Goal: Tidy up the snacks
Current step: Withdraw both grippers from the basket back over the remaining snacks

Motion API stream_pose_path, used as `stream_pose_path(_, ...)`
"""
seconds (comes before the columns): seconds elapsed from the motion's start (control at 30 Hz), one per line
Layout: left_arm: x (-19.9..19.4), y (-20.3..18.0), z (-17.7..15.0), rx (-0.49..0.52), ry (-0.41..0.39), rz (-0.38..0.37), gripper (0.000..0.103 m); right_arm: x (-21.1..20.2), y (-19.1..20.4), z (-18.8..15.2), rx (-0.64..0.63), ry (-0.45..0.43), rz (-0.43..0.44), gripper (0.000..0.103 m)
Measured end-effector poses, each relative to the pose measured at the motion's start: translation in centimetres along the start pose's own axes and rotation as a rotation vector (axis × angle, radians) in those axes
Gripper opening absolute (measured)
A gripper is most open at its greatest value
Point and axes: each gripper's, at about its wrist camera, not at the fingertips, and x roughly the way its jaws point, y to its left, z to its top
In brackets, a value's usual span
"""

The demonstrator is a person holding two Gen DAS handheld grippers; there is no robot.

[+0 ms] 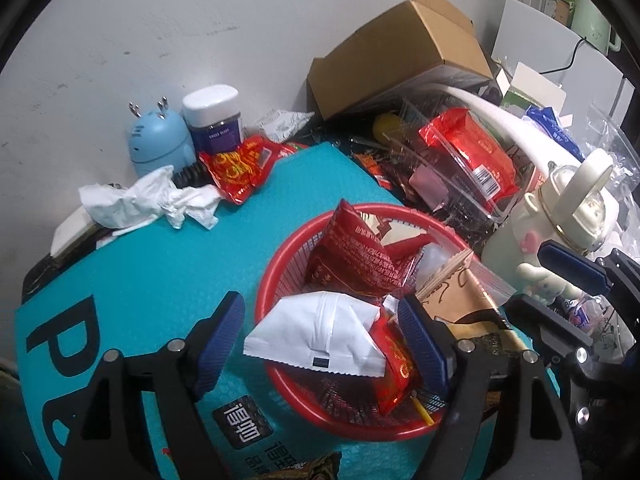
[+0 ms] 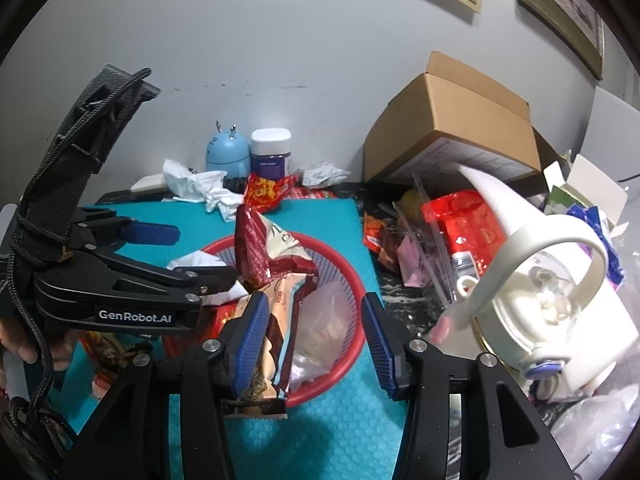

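A red mesh basket [image 1: 288, 396] [image 2: 352, 320] sits on a teal padded mailer [image 1: 140, 280] [image 2: 340, 432]. It holds a white packet [image 1: 320, 332], dark red packets [image 1: 356, 256] [image 2: 256, 248], a brown zip bag [image 1: 452, 300] [image 2: 276, 320] and a clear bag [image 2: 320, 328]. My left gripper [image 1: 322, 344] [image 2: 192, 256] is open, its jaws on either side of the white packet over the basket's near rim. My right gripper [image 2: 314, 344] is open over the basket. A red-yellow snack bag [image 1: 240, 168] [image 2: 268, 192] lies at the mailer's far edge.
Crumpled tissue [image 1: 148, 200], a blue gadget [image 1: 158, 140] and a dark jar [image 1: 214, 120] stand by the wall. A cardboard box [image 2: 460, 128], a clear container with a red packet [image 1: 472, 152] and a cream kettle [image 2: 552, 300] [image 1: 560, 208] crowd the right side.
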Motion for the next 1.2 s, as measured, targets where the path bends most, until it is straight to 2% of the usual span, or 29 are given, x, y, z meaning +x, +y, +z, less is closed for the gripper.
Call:
stream_pose_path(0.33, -3.9, -1.1, 0.2, 0.014, -0.083, -0.026, 0.078, -3.2, -0.4, 0.9, 0.017, -0.052, -0.021, 0.048)
stream_pose_path(0.7, -10.7, -3.2, -0.4, 0.042, -0.243, -0.082, 0.078, -9.5, -0.8, 1.5, 0.05, -0.154, -0.049, 0.051)
stream_pose_path(0.9, -15.0, -4.9, -1.4, 0.081, -0.335, -0.097, 0.078, -13.2, -0.8, 1.2, 0.06, -0.206, -0.068, 0.052)
stream_pose_path(1.0, -17.2, -6.0, -2.2, 0.1, -0.377, -0.106, 0.078, -15.2, -0.8, 0.8, 0.067, -0.227, -0.078, 0.055)
stream_pose_path(1.2, -20.5, -7.4, -4.5, 0.126, -0.418, -0.125, 0.078, -18.5, -0.6, -0.6, 0.088, -0.254, -0.088, 0.055)
